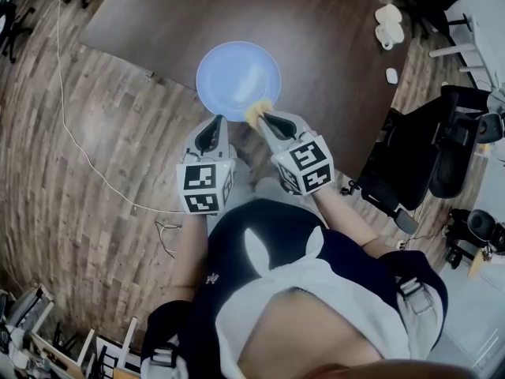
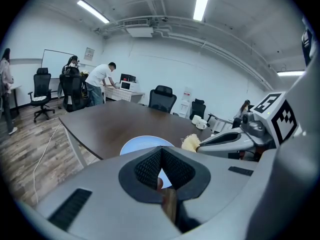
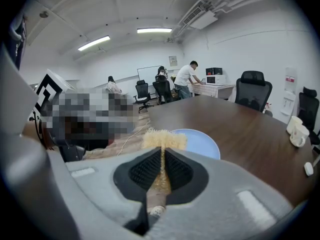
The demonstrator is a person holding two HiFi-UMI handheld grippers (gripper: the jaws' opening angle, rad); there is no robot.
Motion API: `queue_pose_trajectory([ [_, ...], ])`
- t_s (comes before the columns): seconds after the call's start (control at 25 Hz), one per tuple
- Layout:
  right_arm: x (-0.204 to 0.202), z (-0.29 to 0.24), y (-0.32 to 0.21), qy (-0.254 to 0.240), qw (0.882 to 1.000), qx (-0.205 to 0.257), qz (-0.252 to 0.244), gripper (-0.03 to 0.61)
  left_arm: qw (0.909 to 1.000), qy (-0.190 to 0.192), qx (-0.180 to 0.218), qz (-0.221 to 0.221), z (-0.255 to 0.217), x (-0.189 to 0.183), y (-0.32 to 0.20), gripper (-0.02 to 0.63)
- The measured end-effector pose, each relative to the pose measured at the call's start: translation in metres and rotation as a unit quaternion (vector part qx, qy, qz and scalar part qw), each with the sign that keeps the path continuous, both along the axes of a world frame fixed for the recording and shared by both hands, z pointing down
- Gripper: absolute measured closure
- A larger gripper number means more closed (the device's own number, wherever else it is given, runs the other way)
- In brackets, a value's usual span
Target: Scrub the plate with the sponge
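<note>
A light blue plate (image 1: 237,73) lies near the front edge of the dark brown table (image 1: 300,22). My right gripper (image 1: 264,118) is shut on a yellow sponge (image 1: 258,110), which hangs at the plate's near rim. In the right gripper view the sponge (image 3: 163,139) sticks out past the pads, with the plate (image 3: 202,143) just beyond it. My left gripper (image 1: 213,121) hovers at the plate's near-left rim, with its pads meeting at the tip and nothing between them. Seen from the left gripper view, the plate (image 2: 136,145) and sponge (image 2: 189,143) lie ahead of the left gripper (image 2: 162,150).
Two white mugs (image 1: 388,24) and a small white object (image 1: 392,75) sit on the table's right side. Black office chairs (image 1: 430,152) stand to the right. A white cable (image 1: 79,144) trails over the wooden floor. People (image 2: 97,84) stand at desks far behind.
</note>
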State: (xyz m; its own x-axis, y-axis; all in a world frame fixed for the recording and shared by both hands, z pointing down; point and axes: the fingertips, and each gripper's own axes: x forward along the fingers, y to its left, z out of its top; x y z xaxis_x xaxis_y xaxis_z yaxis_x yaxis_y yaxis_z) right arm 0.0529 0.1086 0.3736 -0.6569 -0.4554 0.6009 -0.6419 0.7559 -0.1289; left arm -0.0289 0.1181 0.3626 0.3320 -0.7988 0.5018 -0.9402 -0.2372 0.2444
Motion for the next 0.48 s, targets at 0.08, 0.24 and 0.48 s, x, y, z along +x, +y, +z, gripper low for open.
queue_pose_trajectory([
  [0.08,-0.011,0.012,-0.001,0.016,0.999,-0.019,-0.024,0.558,0.9999,0.001,-0.009,0.004,0.008,-0.009,-0.006,0.611],
  [0.24,-0.024,0.036,0.001,0.054,0.995,-0.03,-0.072,0.558,0.9996,0.002,-0.023,0.018,0.025,-0.015,-0.015,0.611],
  [0.48,-0.027,0.06,-0.008,0.083,0.991,-0.035,-0.1,0.558,0.9985,0.008,-0.051,0.016,0.057,-0.019,-0.02,0.611],
])
